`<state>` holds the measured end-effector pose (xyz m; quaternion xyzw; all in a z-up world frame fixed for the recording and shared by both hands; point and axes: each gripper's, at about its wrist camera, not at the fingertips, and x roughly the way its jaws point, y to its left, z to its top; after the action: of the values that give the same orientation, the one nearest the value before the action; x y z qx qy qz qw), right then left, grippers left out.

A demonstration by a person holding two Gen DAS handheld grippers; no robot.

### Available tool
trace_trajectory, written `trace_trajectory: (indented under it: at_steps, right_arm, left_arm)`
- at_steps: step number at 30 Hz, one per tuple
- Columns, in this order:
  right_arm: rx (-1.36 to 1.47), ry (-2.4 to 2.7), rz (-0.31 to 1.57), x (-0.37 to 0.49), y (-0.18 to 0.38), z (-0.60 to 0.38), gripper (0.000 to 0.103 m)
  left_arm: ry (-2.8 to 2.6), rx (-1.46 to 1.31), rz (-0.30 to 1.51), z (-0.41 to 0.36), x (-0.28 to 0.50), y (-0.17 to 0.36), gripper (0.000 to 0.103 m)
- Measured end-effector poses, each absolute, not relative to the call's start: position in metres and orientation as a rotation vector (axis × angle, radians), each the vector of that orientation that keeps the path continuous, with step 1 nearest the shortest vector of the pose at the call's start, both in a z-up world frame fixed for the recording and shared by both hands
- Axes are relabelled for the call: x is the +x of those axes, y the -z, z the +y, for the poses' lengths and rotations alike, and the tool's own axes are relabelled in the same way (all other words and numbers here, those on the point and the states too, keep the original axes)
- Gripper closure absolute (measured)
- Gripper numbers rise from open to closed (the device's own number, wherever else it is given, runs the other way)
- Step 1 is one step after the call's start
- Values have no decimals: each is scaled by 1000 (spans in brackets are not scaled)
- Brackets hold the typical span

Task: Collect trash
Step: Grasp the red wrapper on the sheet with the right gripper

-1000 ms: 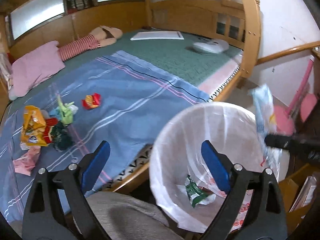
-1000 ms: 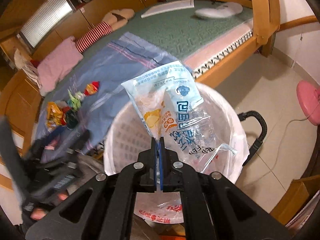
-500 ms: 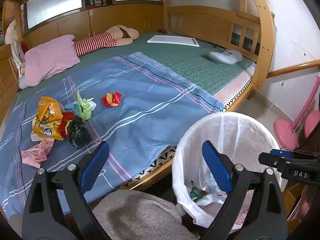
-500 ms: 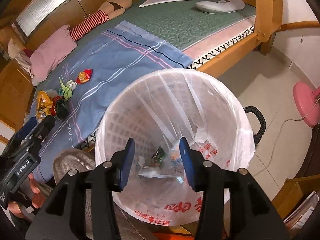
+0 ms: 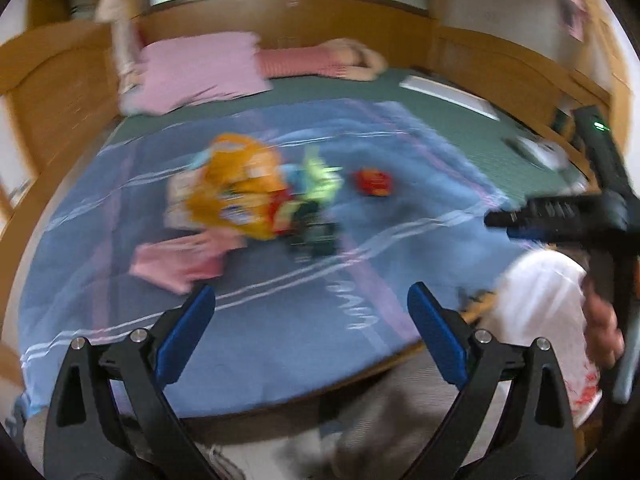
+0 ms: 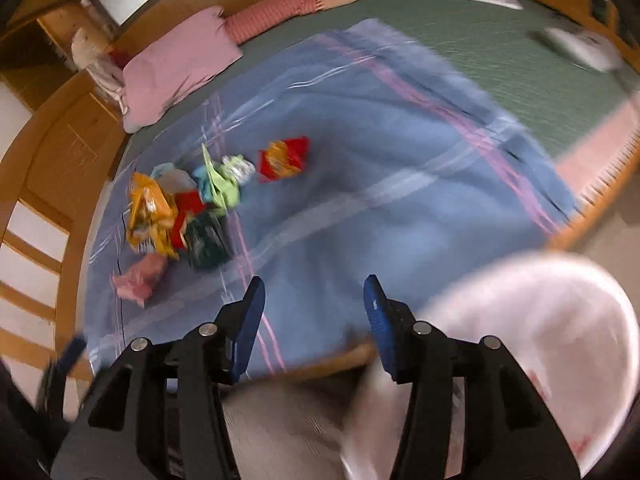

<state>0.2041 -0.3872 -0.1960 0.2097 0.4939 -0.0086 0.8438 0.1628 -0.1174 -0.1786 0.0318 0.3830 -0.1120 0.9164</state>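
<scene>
Ahead of both grippers, well apart from the tips, a heap of snack wrappers lies on the blue striped blanket — orange bag, green and dark packs, a pink wrapper nearest, a red packet just beside the heap. Right gripper: jaws opening, nothing between them. Left gripper: jaws wide apart, empty. White lined trash bin sits low, right of the right gripper's fingers. Pink pillow far beyond the heap — both views blurred.
</scene>
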Motion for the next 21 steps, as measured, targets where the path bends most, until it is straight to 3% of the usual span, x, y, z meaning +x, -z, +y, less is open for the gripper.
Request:
trace_trajectory:
  at_steps: [7, 19, 21]
  right_arm:
    - [306, 46, 1103, 332, 229, -354, 37]
    - [238, 145, 1335, 432, 297, -341, 37]
    - [258, 151, 1341, 434, 302, -344, 60]
  left_arm:
    - [41, -19, 845, -35, 189, 195, 6]
    - [-69, -92, 869, 25, 208, 205, 6]
    - [-71, -95, 868, 26, 210, 206, 6]
